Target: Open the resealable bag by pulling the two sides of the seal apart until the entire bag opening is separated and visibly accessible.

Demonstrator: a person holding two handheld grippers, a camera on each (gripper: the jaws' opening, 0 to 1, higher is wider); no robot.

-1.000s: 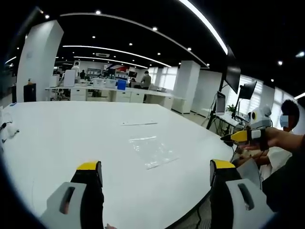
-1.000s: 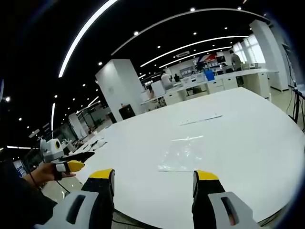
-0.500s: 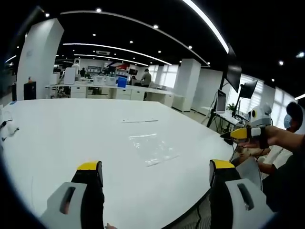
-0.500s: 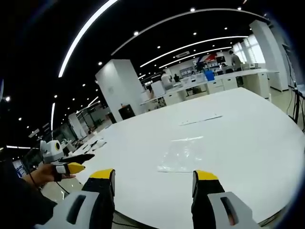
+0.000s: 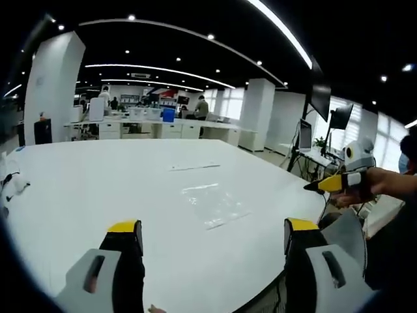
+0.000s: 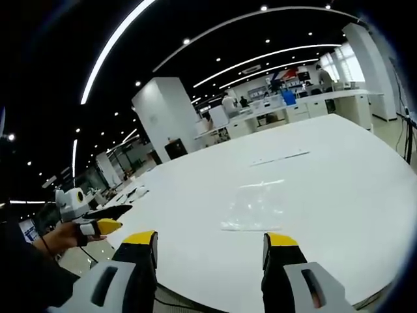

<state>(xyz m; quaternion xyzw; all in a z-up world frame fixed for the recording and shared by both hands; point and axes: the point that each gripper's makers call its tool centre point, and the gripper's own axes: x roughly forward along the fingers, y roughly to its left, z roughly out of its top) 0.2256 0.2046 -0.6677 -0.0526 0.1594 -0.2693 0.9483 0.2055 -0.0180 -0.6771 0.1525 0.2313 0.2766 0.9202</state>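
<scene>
Bag (image 5: pixel 214 205) placement first: the clear plastic bag lies flat on the white desk (image 5: pixel 98 189), ahead of both my grippers and well apart from them. My left gripper (image 5: pixel 207 238) has its jaws spread wide with nothing between them, and so does my right gripper (image 6: pixel 210 244). From the left, the bag sits slightly right of centre; from the right, almost dead ahead, so I judge neither clearly nearer.

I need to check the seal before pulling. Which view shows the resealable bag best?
The left gripper view: the resealable bag lies nearer and larger there, its edges distinct. In the right gripper view the bag looks fainter against the white table.
</scene>
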